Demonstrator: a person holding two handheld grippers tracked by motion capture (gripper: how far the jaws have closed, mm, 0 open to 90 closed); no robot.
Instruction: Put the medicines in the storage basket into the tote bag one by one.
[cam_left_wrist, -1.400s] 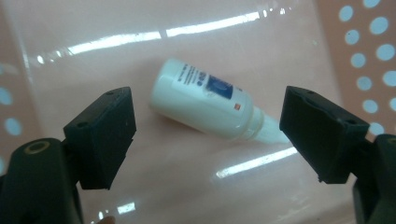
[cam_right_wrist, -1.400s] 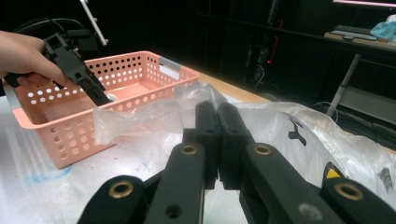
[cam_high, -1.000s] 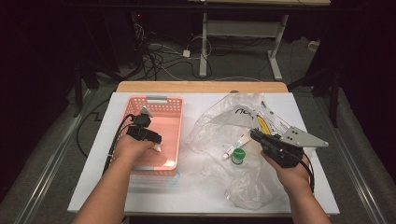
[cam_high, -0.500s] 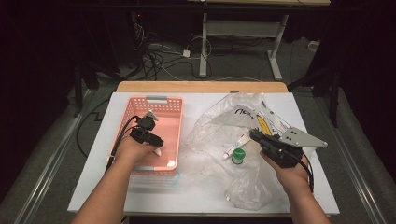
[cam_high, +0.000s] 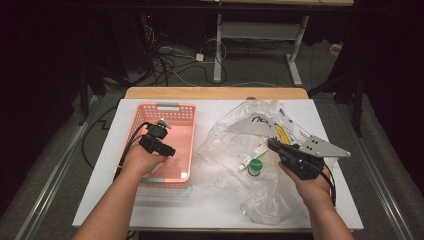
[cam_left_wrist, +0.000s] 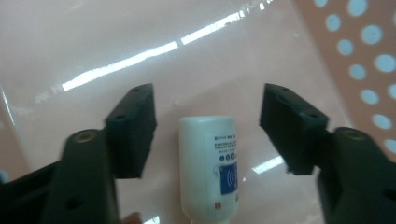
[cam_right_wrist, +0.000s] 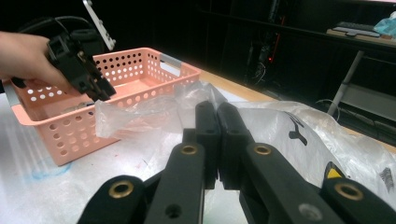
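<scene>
My left gripper (cam_high: 169, 149) hangs over the pink basket (cam_high: 181, 111), tilted down into it. Seen from the left gripper view, the left gripper (cam_left_wrist: 208, 102) is open. A small white bottle (cam_left_wrist: 210, 163) with a blue label lies on the basket floor (cam_left_wrist: 140, 42) between the jaws, touching neither. My right gripper (cam_high: 271, 143) is held above the crumpled clear plastic bag (cam_high: 235, 135). In its own view the right gripper (cam_right_wrist: 217, 112) is shut with nothing in it. A green-capped item (cam_high: 255, 167) and a white tube (cam_high: 247, 161) lie by the bag.
The basket (cam_right_wrist: 60, 126) stands at the left of the white table (cam_high: 210, 205), with the left gripper (cam_right_wrist: 79, 65) above it. Yellow items (cam_high: 281, 132) lie inside the bag (cam_right_wrist: 299, 135). Beyond the table's far edge are cables and desk legs on the floor.
The left gripper has dipped slightly lower into the basket. The white bottle seen at its tips before now lies between the open jaws. The right gripper has barely moved.
</scene>
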